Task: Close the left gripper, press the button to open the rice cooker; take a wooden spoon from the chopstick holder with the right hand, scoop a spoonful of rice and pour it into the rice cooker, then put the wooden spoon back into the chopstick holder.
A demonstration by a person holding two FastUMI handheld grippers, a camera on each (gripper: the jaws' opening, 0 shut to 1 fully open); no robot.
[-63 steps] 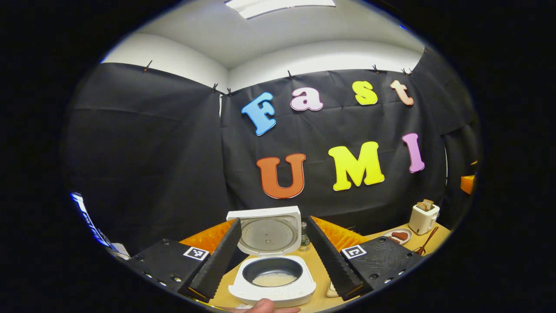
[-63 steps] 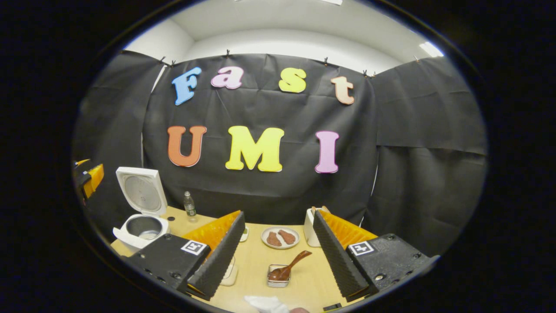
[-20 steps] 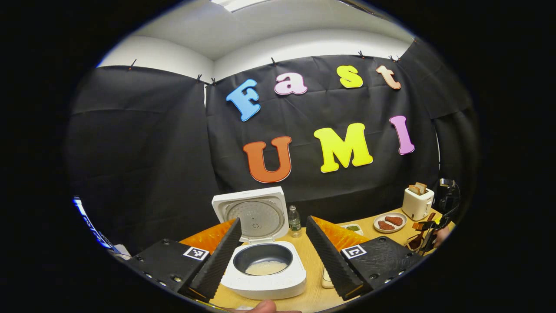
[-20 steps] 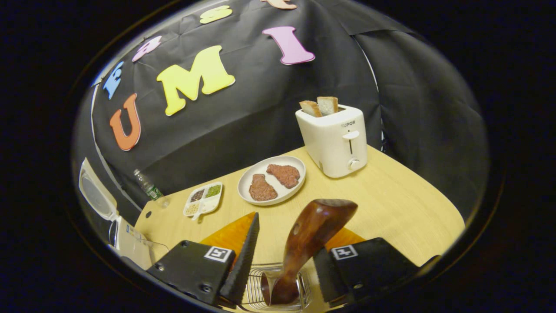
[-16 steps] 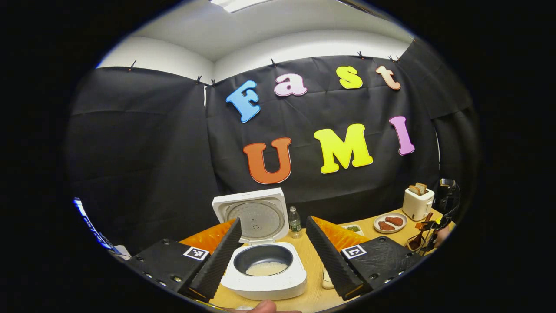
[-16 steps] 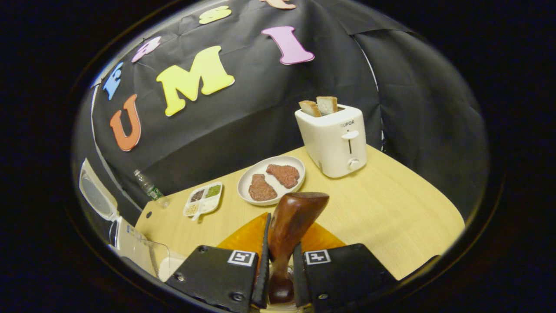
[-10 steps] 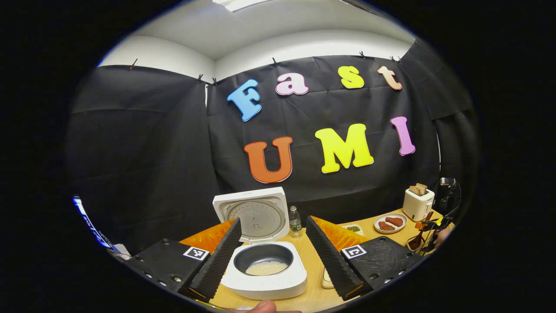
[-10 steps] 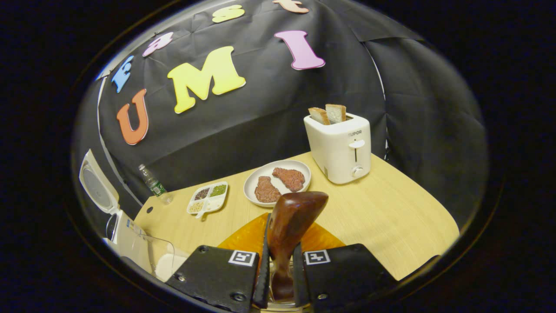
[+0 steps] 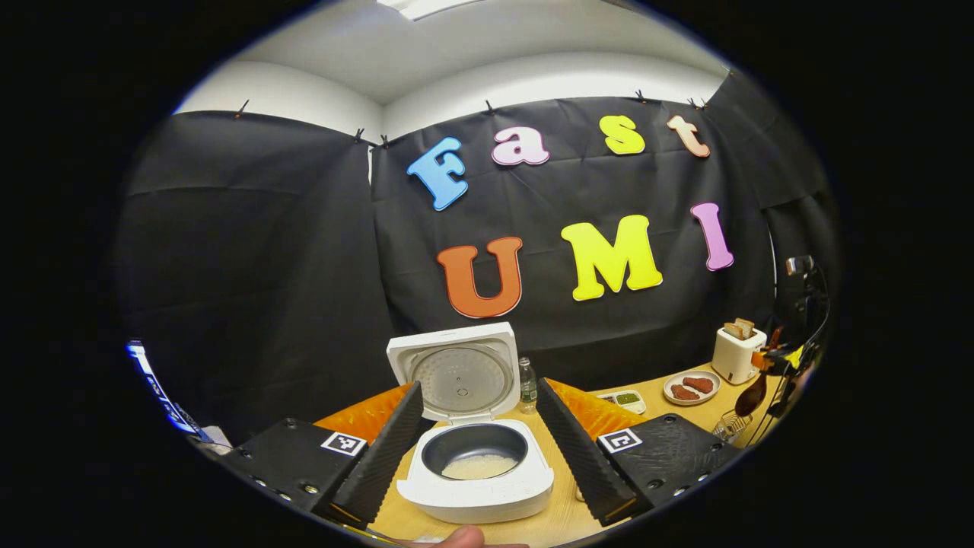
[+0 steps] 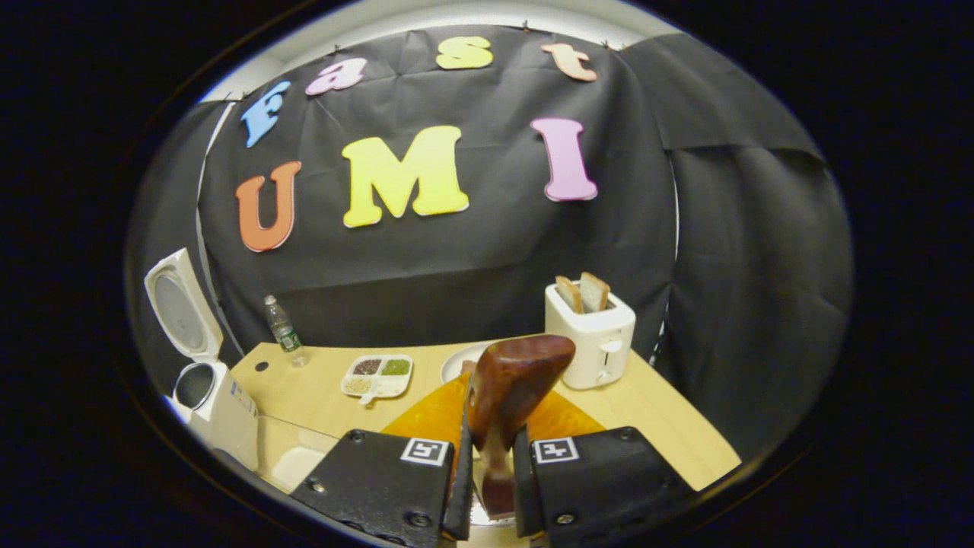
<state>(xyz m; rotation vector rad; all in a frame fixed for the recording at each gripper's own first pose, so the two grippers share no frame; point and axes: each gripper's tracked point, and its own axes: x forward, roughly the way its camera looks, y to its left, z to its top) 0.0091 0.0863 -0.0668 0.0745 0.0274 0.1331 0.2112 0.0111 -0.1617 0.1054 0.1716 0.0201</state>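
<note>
Between the right tool's closed fingers: the wooden spoon, lifted and ready for rice.

The wooden spoon (image 10: 511, 396) stands nearly upright along the right tool (image 10: 487, 476), both fingers pressed on its handle; from the left gripper view it hangs bowl-down over the wire chopstick holder (image 9: 729, 426) at the counter's right end. The clear container of rice (image 10: 293, 457) sits at the near edge, just left of this tool, beside the rice cooker (image 9: 475, 476) at the left end, lid up. The next move, I judge, runs leftward and down. The left tool (image 9: 475, 449) hovers open before the cooker, gripping nothing.
</note>
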